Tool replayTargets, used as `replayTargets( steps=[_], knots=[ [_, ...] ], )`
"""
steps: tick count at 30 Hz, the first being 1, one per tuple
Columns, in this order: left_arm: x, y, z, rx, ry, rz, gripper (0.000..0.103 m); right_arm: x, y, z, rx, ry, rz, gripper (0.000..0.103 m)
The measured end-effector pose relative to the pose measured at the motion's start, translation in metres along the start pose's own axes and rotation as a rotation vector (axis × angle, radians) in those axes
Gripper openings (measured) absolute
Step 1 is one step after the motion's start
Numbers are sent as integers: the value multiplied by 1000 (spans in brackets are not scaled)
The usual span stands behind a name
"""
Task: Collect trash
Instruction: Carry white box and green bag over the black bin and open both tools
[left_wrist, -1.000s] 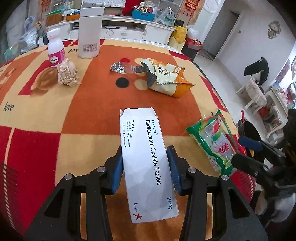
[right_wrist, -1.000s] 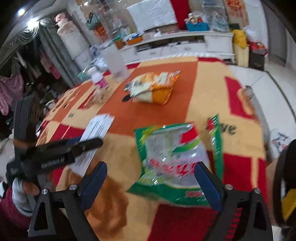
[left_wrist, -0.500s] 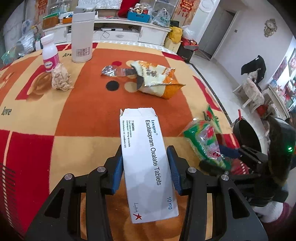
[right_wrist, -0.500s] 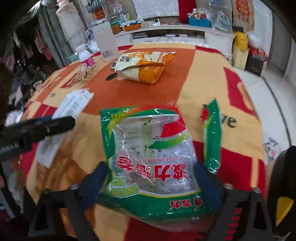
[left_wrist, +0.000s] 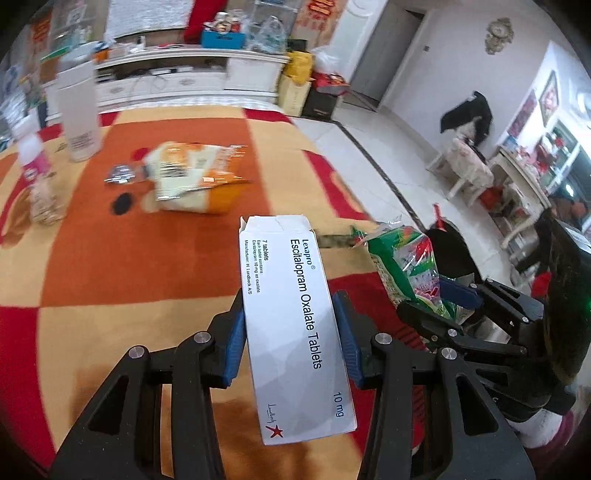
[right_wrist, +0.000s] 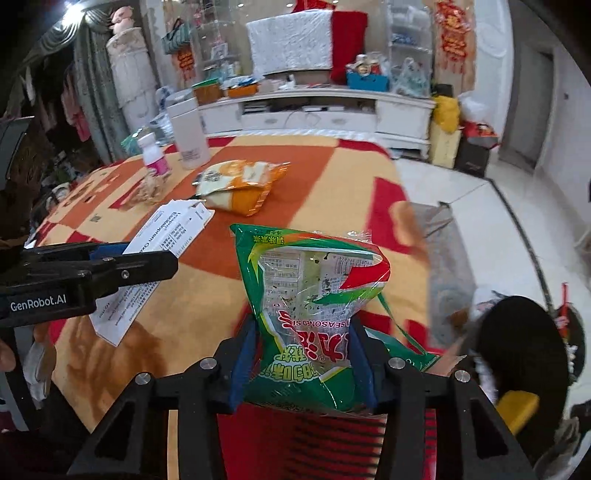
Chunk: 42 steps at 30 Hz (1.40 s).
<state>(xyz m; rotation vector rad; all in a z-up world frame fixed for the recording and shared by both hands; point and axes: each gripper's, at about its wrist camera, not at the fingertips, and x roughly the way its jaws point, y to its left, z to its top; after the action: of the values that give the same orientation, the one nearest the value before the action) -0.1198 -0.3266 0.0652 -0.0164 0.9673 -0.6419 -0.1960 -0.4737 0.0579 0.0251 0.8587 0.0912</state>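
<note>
Tongs (right_wrist: 301, 363) closing on crinkly bag (right_wrist: 314, 295).

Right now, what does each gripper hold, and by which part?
Left gripper: white Escitalopram tablet box, by its long sides. Right gripper, jaws closing: green seaweed snack bag, pinched near its lower end.

A lived-in home, a sitting room by the look of it. Beyond the jaws a table under a checked orange-and-red blanket (left_wrist: 155, 258) faces a long white TV cabinet (right_wrist: 317, 110) heaped with clutter. Right of the jaws, pale tiled floor (left_wrist: 399, 147) runs to a small upholstered chair (left_wrist: 469, 173) and a doorway (left_wrist: 388, 51); red festive hangings (right_wrist: 452, 33) decorate the wall.
</note>
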Motion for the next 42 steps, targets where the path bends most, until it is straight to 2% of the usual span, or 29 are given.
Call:
replayTargets(
  steps=[11,18,27,35,37,42],
  knots=[
    [41,-61,27,52,46,-98,43,-33,-79,-19,112,-26,-145,46],
    [75,-109,43,97,89,-171,43,-41,-141,-34,231,-19,-217,46],
    [124,-161,51,121,160,-246,43,-35,-206,-54,391,14,-252,46],
    [151,-187,51,116,195,-277,43,-28,-222,-65,433,23,-237,47],
    [155,-187,49,102,199,-287,43,-27,-224,-66,441,21,-235,50],
    [164,-184,50,77,214,-333,46,-33,-237,-72,499,-12,-234,75]
  ],
)
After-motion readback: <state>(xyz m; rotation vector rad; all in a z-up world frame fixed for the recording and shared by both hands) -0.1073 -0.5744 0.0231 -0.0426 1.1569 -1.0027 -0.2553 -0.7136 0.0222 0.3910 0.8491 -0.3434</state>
